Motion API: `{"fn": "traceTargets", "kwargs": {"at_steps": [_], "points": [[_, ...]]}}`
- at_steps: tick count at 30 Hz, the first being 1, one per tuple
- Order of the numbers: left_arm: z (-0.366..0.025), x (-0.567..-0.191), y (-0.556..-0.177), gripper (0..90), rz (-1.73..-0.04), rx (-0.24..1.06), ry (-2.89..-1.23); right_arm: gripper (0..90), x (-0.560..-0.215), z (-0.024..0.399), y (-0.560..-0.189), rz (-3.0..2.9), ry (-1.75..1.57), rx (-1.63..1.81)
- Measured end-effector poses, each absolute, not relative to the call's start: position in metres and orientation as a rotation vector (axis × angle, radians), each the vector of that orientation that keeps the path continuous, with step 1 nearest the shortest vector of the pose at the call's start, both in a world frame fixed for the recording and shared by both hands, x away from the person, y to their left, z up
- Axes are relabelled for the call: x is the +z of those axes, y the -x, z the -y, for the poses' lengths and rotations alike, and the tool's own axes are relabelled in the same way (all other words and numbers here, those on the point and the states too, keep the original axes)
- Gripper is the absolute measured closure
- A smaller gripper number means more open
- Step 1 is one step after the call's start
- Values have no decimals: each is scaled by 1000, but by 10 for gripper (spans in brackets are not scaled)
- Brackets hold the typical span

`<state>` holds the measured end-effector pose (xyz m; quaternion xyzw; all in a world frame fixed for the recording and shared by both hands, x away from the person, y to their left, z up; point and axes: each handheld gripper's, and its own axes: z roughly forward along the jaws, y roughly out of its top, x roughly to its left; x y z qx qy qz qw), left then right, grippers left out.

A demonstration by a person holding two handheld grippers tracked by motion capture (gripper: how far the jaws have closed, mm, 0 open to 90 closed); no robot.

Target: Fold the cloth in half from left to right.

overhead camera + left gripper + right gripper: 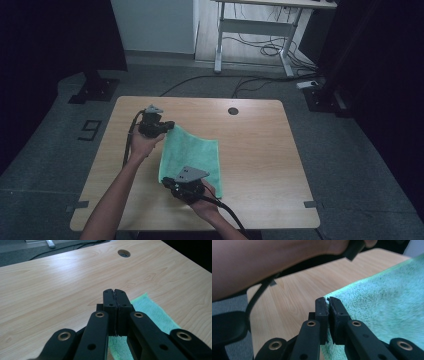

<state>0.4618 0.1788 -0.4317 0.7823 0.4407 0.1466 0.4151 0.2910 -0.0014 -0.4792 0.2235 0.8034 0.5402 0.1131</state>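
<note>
A green towel (192,152) lies on the wooden table (260,150), with its left edge lifted. My left gripper (170,126) is shut on the towel's far left corner. In the left gripper view the jaws (115,291) are pressed together and the towel (155,312) hangs below and to the right of them. My right gripper (166,181) is shut on the near left corner. In the right gripper view its jaws (328,300) pinch the edge of the towel (382,297), and the other forearm (274,262) crosses above.
A round cable hole (233,111) sits near the table's far edge, also in the left gripper view (124,253). Behind the table stand a white desk frame (255,30) and loose cables (270,50) on the floor. Black stand bases (95,90) flank the table.
</note>
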Motion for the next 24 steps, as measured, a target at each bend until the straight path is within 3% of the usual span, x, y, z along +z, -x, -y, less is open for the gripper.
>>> {"fn": "traceTargets", "kwargs": {"at_steps": [11, 24], "points": [[-132, -463, -476, 884, -1117, 308, -2019, 847, -496, 29, -293, -2350, -777, 1549], [-99, -471, -487, 878, -1105, 283, -2047, 845, -508, 67, -293, -2317, -880, 1520]]}}
